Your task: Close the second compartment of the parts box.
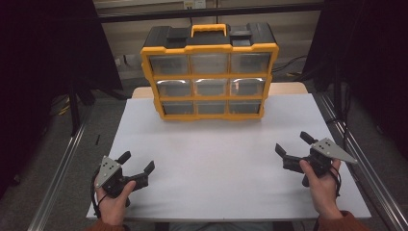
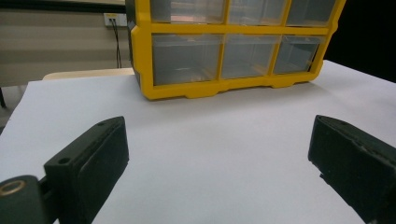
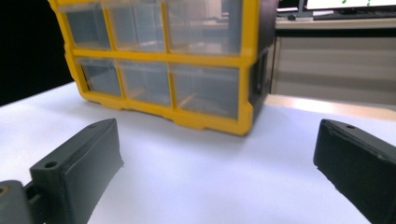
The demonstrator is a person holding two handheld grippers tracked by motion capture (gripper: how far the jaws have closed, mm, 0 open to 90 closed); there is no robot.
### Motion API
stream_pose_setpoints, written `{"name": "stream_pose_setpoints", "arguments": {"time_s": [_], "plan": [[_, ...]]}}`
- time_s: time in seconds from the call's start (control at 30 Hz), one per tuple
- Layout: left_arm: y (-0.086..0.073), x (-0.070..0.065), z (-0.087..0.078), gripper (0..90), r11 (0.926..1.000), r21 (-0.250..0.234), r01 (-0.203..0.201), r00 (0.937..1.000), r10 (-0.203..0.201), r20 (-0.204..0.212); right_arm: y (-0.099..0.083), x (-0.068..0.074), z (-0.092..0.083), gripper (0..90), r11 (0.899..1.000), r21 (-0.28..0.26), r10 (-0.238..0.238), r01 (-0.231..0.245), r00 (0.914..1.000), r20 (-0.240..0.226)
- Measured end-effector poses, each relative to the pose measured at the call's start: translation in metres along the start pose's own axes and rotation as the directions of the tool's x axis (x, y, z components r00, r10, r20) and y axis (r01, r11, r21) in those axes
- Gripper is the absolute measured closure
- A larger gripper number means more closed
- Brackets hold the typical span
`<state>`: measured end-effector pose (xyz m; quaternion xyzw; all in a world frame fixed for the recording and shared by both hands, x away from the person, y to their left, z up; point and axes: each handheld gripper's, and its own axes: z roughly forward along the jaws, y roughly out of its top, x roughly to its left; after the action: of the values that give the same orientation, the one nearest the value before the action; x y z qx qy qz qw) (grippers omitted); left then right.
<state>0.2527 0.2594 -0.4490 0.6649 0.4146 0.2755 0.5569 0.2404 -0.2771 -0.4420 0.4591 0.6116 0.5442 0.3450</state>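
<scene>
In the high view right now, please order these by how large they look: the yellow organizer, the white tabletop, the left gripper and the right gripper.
1. white tabletop
2. yellow organizer
3. left gripper and right gripper: they look alike, so no ranking between them.

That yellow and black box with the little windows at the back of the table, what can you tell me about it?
The organiser box looks like hard plastic: a yellow frame, a black body and a yellow carry handle on top. Its front holds nine clear drawers in three rows of three, all shut, their contents too hazy to make out. It stands upright at the far middle of the white tabletop, facing the person. Only the table touches it; both tools lie well short of it.
</scene>
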Motion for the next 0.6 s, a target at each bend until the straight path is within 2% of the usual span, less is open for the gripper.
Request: {"name": "stream_pose_setpoints", "arguments": {"time_s": [0.27, 0.3, 0.33, 0.43, 0.6], "plan": [[-0.001, -0.002, -0.001, 4.9, 1.0, 0.004, 0.003, 1.0, -0.003, -0.002, -0.013, -0.008, -0.021, 0.9, 1.0, 0.029, 0.004, -0.005, 0.9991, 0.042], [-0.001, -0.001, -0.002, 4.4, 0.9998, 0.012, -0.014, 0.9998, 0.014, -0.014, -0.015, -0.009, -0.023, 0.9, 0.999, 0.033, 0.0, -0.001, 0.999, 0.046], [-0.001, -0.001, -0.003, 4.1, 1.0, -0.001, -0.004, 0.9999, 0.004, -0.015, -0.015, -0.009, -0.025, 1.0, 0.999, 0.037, -0.002, 0.0, 0.9991, 0.043], [-0.001, -0.002, -0.003, 3.7, 1.0, -0.001, 0.001, 0.9999, -0.001, -0.014, -0.017, -0.011, -0.031, 1.2, 0.999, 0.037, 0.001, -0.003, 0.9984, 0.056], [-0.001, -0.003, -0.003, 3.7, 0.9999, 0.008, -0.013, 0.9999, 0.013, -0.005, -0.021, -0.013, -0.041, 1.3, 0.999, 0.043, -0.001, -0.002, 0.9975, 0.07]]}}
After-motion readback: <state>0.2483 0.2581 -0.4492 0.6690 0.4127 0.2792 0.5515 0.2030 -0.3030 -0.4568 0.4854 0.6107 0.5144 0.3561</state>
